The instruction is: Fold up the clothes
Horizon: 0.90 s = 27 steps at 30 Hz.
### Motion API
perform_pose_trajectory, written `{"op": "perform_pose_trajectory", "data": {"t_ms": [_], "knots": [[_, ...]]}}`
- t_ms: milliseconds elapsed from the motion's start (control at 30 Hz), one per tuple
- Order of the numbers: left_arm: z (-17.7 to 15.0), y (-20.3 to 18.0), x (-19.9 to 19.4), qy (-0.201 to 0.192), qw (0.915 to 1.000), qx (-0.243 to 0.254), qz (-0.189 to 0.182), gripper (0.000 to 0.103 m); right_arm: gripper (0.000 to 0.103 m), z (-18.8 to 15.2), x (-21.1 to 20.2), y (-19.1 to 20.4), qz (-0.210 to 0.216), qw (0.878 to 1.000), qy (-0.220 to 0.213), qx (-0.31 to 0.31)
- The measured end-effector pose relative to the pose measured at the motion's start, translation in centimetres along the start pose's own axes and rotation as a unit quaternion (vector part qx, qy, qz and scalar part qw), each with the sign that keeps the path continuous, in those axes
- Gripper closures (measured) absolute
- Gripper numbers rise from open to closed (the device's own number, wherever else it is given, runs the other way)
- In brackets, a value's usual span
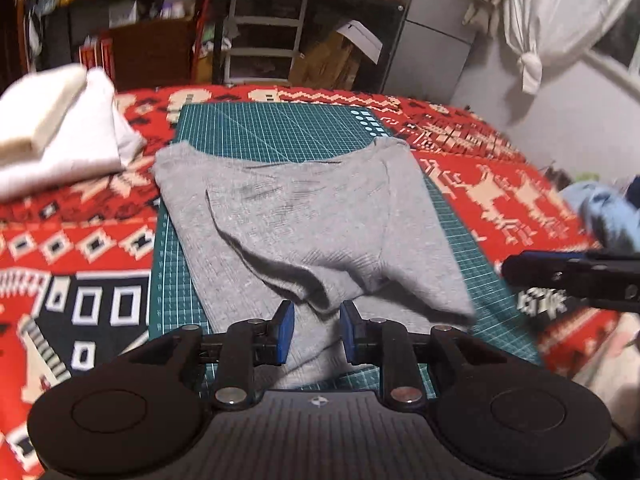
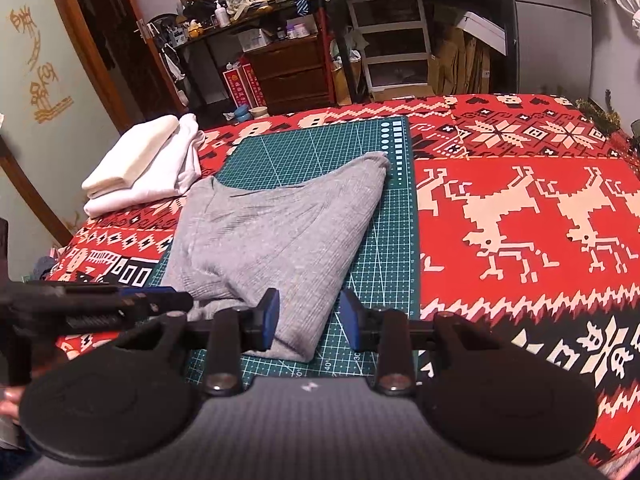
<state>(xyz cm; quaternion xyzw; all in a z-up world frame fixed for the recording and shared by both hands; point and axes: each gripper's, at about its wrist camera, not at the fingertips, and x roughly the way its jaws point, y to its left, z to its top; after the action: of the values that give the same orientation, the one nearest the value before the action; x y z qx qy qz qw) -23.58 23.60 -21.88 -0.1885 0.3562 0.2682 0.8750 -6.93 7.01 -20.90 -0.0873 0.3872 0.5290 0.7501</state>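
Beside the grey garment (image 2: 276, 236) on the cutting mat (image 2: 384, 280), folded white clothes (image 2: 140, 168).

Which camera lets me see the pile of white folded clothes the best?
The right wrist view. There the white folded clothes are sharp and whole, showing stacked layers on the red blanket. In the left wrist view the pile is blurred and cut off by the picture's left edge.
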Motion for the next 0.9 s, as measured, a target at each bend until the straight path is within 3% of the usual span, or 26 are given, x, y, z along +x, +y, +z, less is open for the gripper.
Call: {"op": "perform_pose_trajectory", "data": {"t_ms": [167, 367, 433, 567, 767, 900], "knots": [[0.6, 0.0, 1.5, 0.005, 0.9996, 0.003, 0.026, 0.089, 0.066, -0.3, 0.2, -0.3, 0.003, 1.0, 0.004, 0.007], [1.2, 0.1, 2.0, 0.001, 0.9997, -0.014, 0.021, 0.089, 0.066, -0.4, 0.2, -0.5, 0.006, 1.0, 0.003, 0.01], [1.3, 0.1, 1.9, -0.001, 0.9996, -0.023, 0.016, 0.1, 0.066, -0.4, 0.2, -0.6, 0.006, 1.0, 0.004, 0.012], [1.5, 0.3, 0.4, 0.001, 0.9991, -0.041, 0.011, 0.101, 0.066, -0.5, 0.2, -0.7, 0.006, 1.0, 0.003, 0.01], [1.2, 2.4, -1.4, 0.046, 0.9917, -0.115, -0.036, 0.101, 0.065, -0.4, 0.6, -0.9, 0.01, 1.0, 0.006, 0.016], [0.9, 3.6, -1.1, 0.061, 0.9868, -0.147, -0.029, 0.103, 0.066, -0.5, 1.3, -0.7, 0.019, 1.0, 0.012, 0.009]]}}
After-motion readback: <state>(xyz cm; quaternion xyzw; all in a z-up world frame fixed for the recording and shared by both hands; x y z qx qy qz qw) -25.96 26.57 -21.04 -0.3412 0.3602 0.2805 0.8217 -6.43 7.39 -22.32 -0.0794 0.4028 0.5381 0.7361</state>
